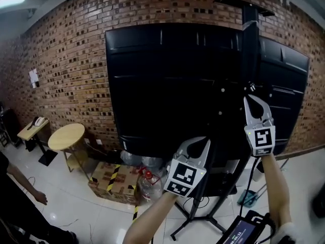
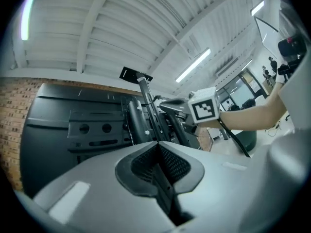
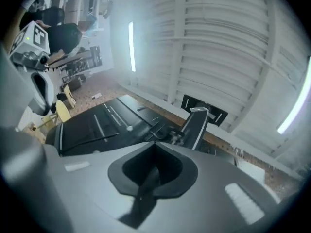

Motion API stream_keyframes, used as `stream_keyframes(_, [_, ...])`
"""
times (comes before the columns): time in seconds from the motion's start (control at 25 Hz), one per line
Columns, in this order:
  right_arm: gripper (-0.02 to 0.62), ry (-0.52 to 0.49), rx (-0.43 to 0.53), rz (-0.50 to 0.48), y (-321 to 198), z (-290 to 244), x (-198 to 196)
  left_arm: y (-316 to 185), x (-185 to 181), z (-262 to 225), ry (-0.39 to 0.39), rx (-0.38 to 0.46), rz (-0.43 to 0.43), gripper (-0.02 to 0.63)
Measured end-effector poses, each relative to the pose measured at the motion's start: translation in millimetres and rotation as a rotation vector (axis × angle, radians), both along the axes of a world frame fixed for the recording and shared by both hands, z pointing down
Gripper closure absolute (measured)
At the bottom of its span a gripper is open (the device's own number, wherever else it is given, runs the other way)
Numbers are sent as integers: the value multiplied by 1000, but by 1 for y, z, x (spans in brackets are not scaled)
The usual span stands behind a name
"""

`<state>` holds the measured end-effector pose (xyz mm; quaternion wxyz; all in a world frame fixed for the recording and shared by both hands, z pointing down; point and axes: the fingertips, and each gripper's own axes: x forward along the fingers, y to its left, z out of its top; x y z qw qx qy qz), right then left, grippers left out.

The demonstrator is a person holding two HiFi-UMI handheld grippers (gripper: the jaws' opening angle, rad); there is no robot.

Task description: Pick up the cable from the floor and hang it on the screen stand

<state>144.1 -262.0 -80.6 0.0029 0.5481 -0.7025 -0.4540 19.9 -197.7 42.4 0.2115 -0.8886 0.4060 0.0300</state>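
Observation:
The large black screen [image 1: 172, 85] stands back side toward me on its stand, whose pole [image 1: 250, 39] rises at the right and whose legs [image 1: 203, 220] spread on the floor. My right gripper [image 1: 250, 98] is raised against the screen's back beside the pole, jaws shut with nothing between them. My left gripper [image 1: 202, 141] is lower, at the screen's bottom edge, also shut and empty. A thin black cable [image 1: 252, 177] runs down beside my right forearm; where it ends is hidden. In the right gripper view the pole's top [image 3: 197, 125] lies just ahead of the jaws.
A brick wall stands behind the screen. A round yellow side table [image 1: 67, 136], a taped cardboard box [image 1: 109, 179] and a water bottle [image 1: 150, 184] sit at the lower left. A person's arm [image 1: 25, 187] shows at the left edge. A handheld device [image 1: 244, 233] is below.

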Motion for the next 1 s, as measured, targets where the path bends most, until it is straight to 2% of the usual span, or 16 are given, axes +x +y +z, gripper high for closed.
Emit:
stream_keyframes(0.12, [592, -94, -112, -87, 21, 61, 8, 10, -2, 10, 39, -4, -8, 588])
stream_keyframes(0.16, [592, -138, -176, -149, 31, 83, 7, 15, -3, 14, 50, -7, -10, 588])
stream_keyframes(0.32, [592, -339, -456, -518, 91, 167, -14, 38, -6, 50, 112, -72, -10, 588])
stream_keyframes(0.4, [592, -396, -575, -594, 120, 212, -29, 47, -9, 82, 150, -136, -10, 588])
stream_keyframes(0.52, [592, -438, -724, -551, 153, 279, -57, 65, -14, 138, 200, -256, -25, 588])
stream_keyframes(0.68, [592, -467, -861, -503, 176, 357, -86, 85, -22, 206, 264, -394, -40, 586])
stream_keyframes(0.84, [592, -569, -934, -498, 183, 391, -90, 101, -29, 239, 252, -418, -77, 587])
stream_keyframes(0.92, [592, -606, -946, -492, 187, 402, -88, 109, -31, 264, 246, -465, -99, 586])
stream_keyframes(1.0, [592, -596, -938, -460, 192, 412, -85, 116, -37, 293, 244, -521, -131, 588])
